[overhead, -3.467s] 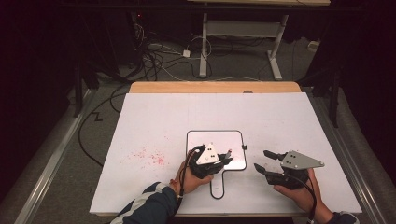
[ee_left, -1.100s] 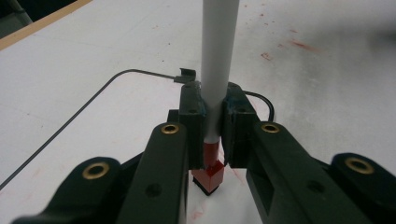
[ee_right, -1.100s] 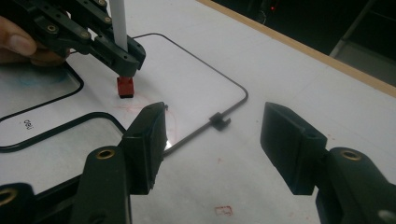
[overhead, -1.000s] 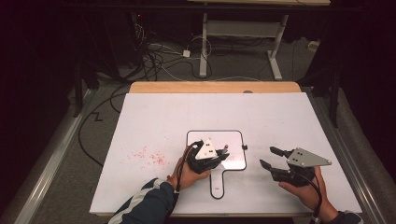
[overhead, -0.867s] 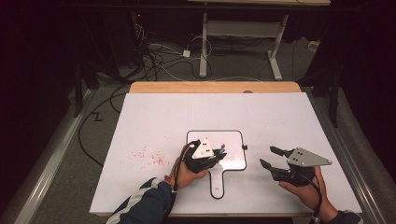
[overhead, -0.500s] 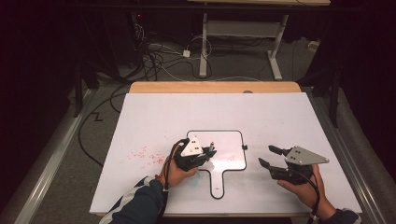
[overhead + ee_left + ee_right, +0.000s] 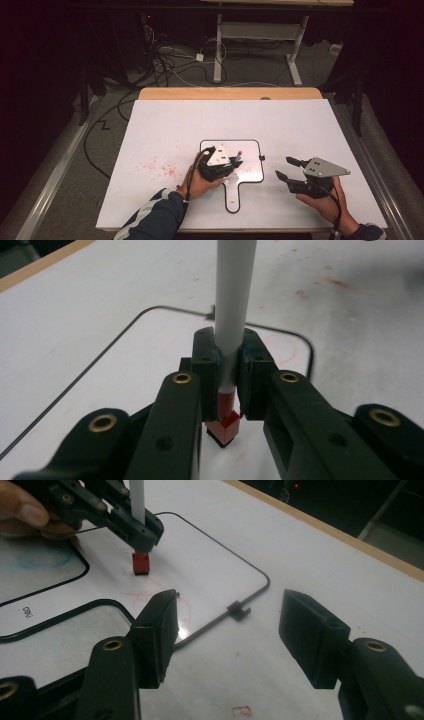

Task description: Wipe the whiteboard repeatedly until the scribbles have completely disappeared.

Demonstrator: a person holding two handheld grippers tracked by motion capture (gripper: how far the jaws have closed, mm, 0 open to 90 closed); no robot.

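Left hand-held gripper [image 7: 231,165] is clamped on a white marker [image 7: 232,305], the two jaws pressing its barrel from either side just above the red end. In the left gripper view the marker stands upright between the pads, and its red tip [image 7: 224,425] pokes out below them, down at the surface of a small handled whiteboard [image 7: 250,172]. That whiteboard lies flat on the white desk [image 7: 300,125], and the marker tip sits inside its dark rounded border, near faint red scribbles. The right gripper view shows the same red tip [image 7: 141,563] on the board, beside the left hand's fingers [image 7: 27,512].

Right hand-held gripper [image 7: 290,168] is held just beside the board's right edge, its jaws standing well apart with nothing between them. Red smudges [image 7: 157,167] mark the desk left of the board.
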